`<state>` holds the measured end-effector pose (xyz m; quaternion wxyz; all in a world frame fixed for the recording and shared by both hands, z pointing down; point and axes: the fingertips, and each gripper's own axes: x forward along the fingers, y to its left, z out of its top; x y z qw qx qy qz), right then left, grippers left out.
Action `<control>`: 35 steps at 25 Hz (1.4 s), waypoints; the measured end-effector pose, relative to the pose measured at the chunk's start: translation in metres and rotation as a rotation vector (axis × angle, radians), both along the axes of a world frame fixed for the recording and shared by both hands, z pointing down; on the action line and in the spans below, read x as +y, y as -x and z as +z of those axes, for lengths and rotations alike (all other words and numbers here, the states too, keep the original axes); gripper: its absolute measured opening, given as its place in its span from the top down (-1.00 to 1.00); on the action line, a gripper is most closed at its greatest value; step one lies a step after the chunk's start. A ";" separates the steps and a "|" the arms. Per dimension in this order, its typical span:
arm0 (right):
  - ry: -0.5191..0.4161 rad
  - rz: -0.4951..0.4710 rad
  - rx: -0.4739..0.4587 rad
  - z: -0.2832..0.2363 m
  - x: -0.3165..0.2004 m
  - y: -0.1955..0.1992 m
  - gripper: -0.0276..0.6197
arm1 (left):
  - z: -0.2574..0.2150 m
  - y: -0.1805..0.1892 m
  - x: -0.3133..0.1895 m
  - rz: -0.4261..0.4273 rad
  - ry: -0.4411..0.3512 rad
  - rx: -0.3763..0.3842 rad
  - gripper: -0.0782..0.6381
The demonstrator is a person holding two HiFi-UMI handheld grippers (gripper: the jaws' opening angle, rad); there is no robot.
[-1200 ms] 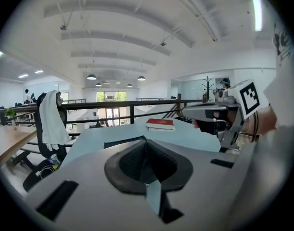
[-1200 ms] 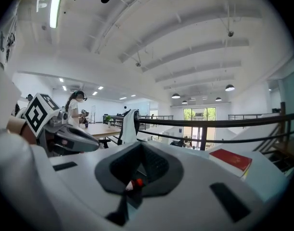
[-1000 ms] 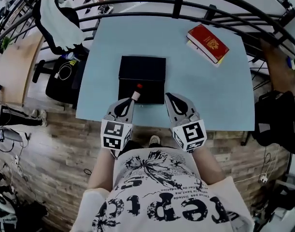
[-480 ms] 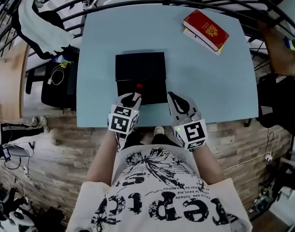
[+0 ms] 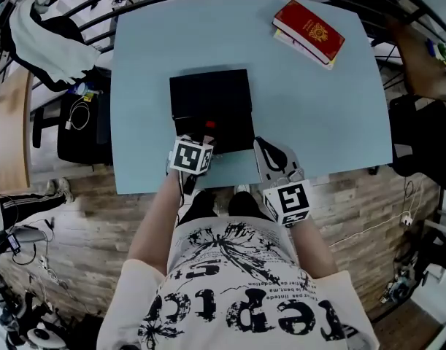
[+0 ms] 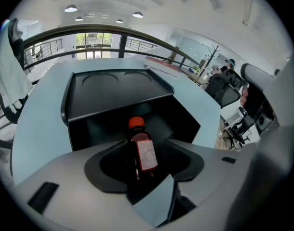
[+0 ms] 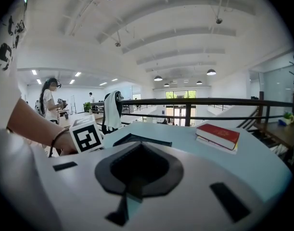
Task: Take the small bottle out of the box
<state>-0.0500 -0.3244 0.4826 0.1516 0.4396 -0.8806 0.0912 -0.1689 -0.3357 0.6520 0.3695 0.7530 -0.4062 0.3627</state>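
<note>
My left gripper (image 6: 145,146) is just opening wide around the small bottle (image 6: 139,134) in the box (image 6: 113,88) at the table's (image 6: 36,129) near edge; my right gripper (image 7: 137,153) is hanging shut, empty.

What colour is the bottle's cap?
The small bottle has a red cap; clearest in the left gripper view.

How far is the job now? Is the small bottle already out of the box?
Done: the box stands open. In hand: the left gripper has just been opening its jaws, with the bottle between them, not gripped, inside the box. Left: close on it and lift it out. The right gripper is shut, empty.
</note>
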 end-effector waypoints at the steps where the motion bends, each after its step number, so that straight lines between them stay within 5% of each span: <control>1: 0.003 0.005 0.003 0.002 0.000 0.000 0.88 | 0.004 0.000 -0.001 -0.002 0.021 0.004 0.16; 16: 0.016 0.032 0.006 0.008 0.000 -0.002 0.88 | 0.029 -0.006 -0.022 0.046 0.135 -0.126 0.17; 26: 0.009 0.045 0.025 0.004 -0.003 -0.014 0.88 | 0.035 -0.014 -0.021 0.034 0.151 -0.047 0.14; 35: -0.003 0.054 0.047 0.002 0.003 -0.021 0.88 | 0.032 -0.016 -0.020 0.065 0.093 -0.058 0.14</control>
